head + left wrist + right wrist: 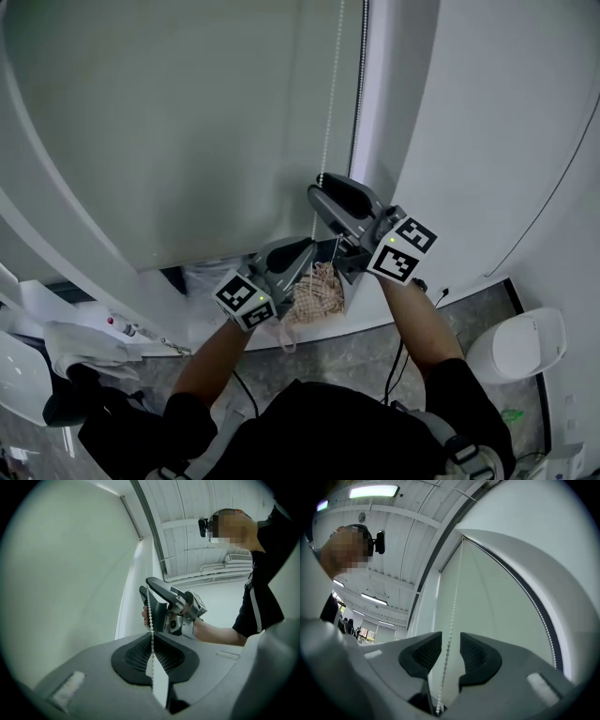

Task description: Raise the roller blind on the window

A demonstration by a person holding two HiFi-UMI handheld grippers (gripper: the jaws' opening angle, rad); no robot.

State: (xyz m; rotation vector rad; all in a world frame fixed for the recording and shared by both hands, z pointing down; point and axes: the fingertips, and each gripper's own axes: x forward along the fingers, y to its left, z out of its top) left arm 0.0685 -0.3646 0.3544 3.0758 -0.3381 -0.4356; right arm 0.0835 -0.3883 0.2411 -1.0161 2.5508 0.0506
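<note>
The pale roller blind (187, 122) covers the window, its bottom edge low over the sill. A white bead chain (328, 112) hangs along its right side. My left gripper (298, 251) is shut on the chain (149, 611), which runs taut up out of the closed pads (140, 653). My right gripper (328, 192) is higher on the same chain and stands open. The chain (450, 634) passes down between its ribbed pads (426, 651) without touching them. From the left gripper view, the right gripper (145, 585) sits just above and behind the chain.
The white window frame (412, 141) rises right of the chain, with a dark strip (356, 84) beside it. A beige woven bundle (319, 291) lies under the grippers. A white bin (520, 342) stands at the right, white cloth (80, 347) at the left, and a black cable (398, 361) on the floor.
</note>
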